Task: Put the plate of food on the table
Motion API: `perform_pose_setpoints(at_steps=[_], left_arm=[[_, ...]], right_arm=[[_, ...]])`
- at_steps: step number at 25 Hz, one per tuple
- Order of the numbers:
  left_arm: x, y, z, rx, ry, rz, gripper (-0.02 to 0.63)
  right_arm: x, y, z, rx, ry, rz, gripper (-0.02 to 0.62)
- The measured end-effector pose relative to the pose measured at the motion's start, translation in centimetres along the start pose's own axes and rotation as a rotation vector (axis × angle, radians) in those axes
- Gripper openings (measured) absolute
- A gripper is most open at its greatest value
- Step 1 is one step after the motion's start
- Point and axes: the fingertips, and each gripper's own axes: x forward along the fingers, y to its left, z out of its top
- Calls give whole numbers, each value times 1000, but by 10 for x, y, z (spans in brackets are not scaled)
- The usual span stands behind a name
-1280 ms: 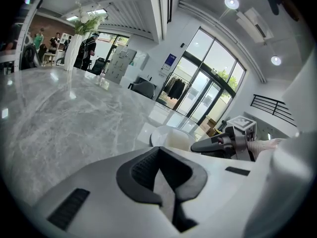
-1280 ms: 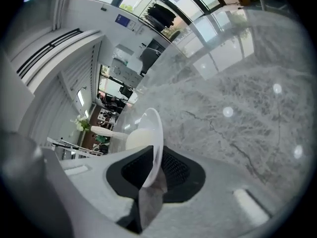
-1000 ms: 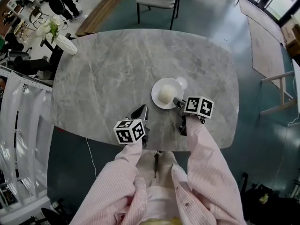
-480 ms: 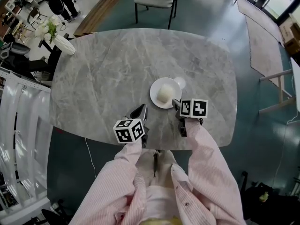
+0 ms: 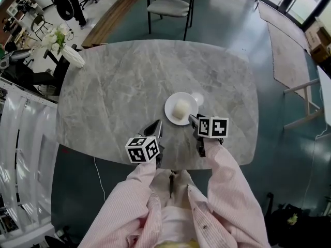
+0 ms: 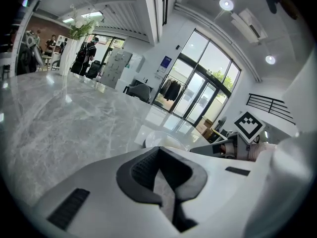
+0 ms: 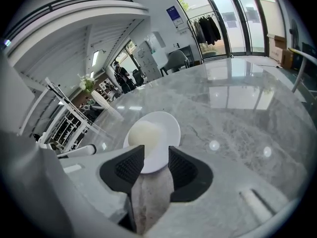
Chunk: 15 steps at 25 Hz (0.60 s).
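A white plate (image 5: 174, 116) with a pale round bun (image 5: 181, 109) rests on the grey marble table (image 5: 114, 87), a little right of centre. In the right gripper view the plate (image 7: 166, 128) and bun (image 7: 142, 133) lie straight ahead. My right gripper (image 5: 192, 119) (image 7: 156, 155) sits at the plate's near rim. Its jaws have just opened, and the rim lies between the tips with the pads (image 7: 130, 166) off it. My left gripper (image 5: 156, 124) (image 6: 159, 155) hovers over the table to the plate's left, jaws together and empty.
A white vase of flowers (image 5: 64, 44) stands at the table's far left corner. A chair (image 5: 169, 0) stands beyond the far edge and a white rack (image 5: 23, 138) to the left. The table's near edge runs just under both grippers.
The right gripper has rolled at the wrist, so its marker cube now faces up more squarely. The plate and the left gripper have stayed where they were.
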Motion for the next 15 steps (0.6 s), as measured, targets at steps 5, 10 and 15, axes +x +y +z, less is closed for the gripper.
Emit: perform_pose_setpoints(at_steps=[5, 10, 15], left_arm=[[-8, -9, 12, 33, -26, -19, -9], [-19, -22, 25, 78, -58, -45, -9], [-33, -38, 35, 134, -81, -74, -9]], right_arm=[[-16, 15, 5, -60, -65, 39, 87], [-33, 28, 15, -111, -134, 68, 13], [-53, 41, 19, -132, -184, 126, 6]])
